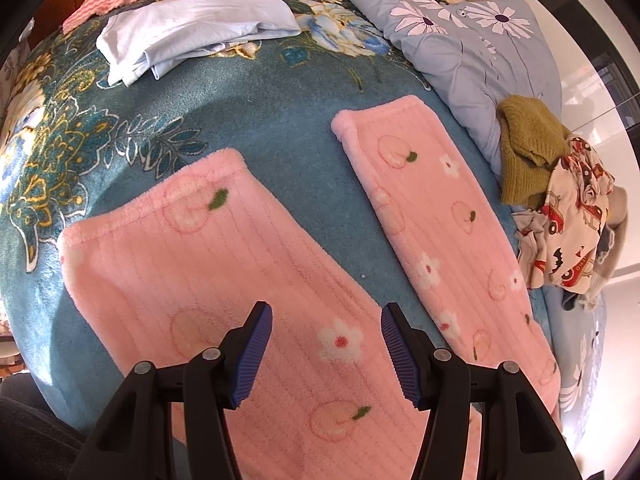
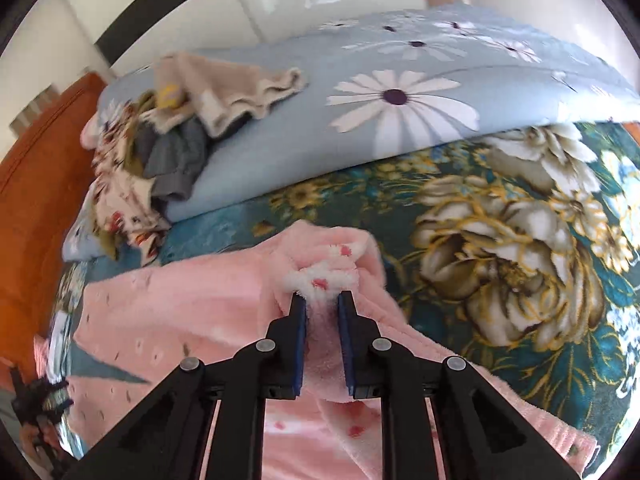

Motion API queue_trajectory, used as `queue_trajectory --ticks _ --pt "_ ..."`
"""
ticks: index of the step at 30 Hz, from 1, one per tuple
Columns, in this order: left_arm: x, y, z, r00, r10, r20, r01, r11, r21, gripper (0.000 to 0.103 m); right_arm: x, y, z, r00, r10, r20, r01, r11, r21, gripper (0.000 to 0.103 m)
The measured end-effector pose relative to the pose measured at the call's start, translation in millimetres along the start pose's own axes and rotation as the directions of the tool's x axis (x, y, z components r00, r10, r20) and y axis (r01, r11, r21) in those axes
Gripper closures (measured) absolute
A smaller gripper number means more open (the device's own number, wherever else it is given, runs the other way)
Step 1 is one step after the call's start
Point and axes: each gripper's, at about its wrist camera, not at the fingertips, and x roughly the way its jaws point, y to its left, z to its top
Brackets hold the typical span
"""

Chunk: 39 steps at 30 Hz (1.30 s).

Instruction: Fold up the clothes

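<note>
Pink fleece trousers [image 1: 224, 264] with peach and flower prints lie flat on the teal floral bedspread [image 1: 260, 96], both legs spread apart towards the headboard. My left gripper [image 1: 326, 354] hovers open just above the near part of the left leg, nothing between its blue pads [image 1: 252, 352]. In the right wrist view my right gripper [image 2: 322, 300] is shut on a bunched edge of the pink trousers [image 2: 328, 268], lifted a little off the bedspread [image 2: 500, 240]. The rest of the garment trails down and to the left.
A folded pale blue garment [image 1: 196, 32] lies near the headboard. A daisy-print quilt [image 1: 472, 48] runs along the right side, with a heap of unfolded clothes [image 1: 556, 200] on it. That heap [image 2: 160, 136] also shows at the left in the right wrist view.
</note>
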Motion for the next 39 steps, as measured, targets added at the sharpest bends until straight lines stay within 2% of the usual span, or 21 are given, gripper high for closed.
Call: queue_trajectory --ticks 3,7,11,15,20,23,28,31,35,37,39 --pt "-0.8 0.3 -0.1 1.0 0.002 -0.003 -0.002 1.0 0.004 0.042 30.1 40.9 -35.9 0.992 0.024 -0.127 -0.038 0.993 -0.109 0.087" --pt "-3.4 4.9 0.6 1.0 -0.013 0.0 0.013 1.0 -0.016 0.042 50.8 55.5 -61.5 0.979 -0.024 -0.2 -0.009 0.987 -0.163 0.083" --pt "-2.1 11.9 2.6 0.999 -0.046 -0.01 0.045 0.997 -0.067 0.042 47.6 57.7 -63.6 0.96 0.002 -0.281 -0.06 0.979 -0.195 0.072" --pt "-2.1 14.8 3.1 0.998 -0.057 -0.012 0.056 0.994 -0.089 0.042 18.6 50.1 -52.0 0.965 0.084 -0.25 -0.121 0.983 -0.138 0.061" --pt "-0.9 12.4 2.4 0.997 -0.068 -0.02 0.066 0.994 -0.087 0.042 2.7 16.3 -27.6 0.976 0.148 -0.157 -0.138 0.988 0.074 0.06" --pt "-1.6 10.4 1.9 0.998 -0.065 -0.021 0.064 0.995 -0.075 0.042 17.9 12.0 -16.1 0.963 0.208 -0.17 -0.183 0.971 0.155 0.06" --pt "-2.1 15.8 2.1 0.997 -0.079 -0.02 0.077 0.991 -0.107 0.042 48.2 24.3 -7.6 0.936 0.215 -0.28 -0.17 0.97 0.175 0.06" --pt "-0.1 19.8 2.6 0.996 -0.09 -0.024 0.086 0.987 -0.137 0.042 48.5 29.8 -13.2 0.925 0.221 -0.309 -0.177 0.97 0.165 0.06" --pt "2.5 24.1 3.1 0.994 -0.101 -0.03 0.094 0.981 -0.17 0.042 48.2 34.4 -26.3 0.884 0.305 -0.354 -0.261 0.951 0.168 0.06" --pt "2.4 18.3 2.2 0.997 -0.078 -0.03 0.073 0.988 -0.136 0.042 54.3 35.7 -31.9 0.856 0.337 -0.393 -0.288 0.941 0.178 0.06" --pt "1.2 12.1 1.6 0.998 -0.063 -0.026 0.06 0.994 -0.096 0.042 57.7 34.4 -34.2 0.847 0.346 -0.404 -0.294 0.937 0.186 0.06"
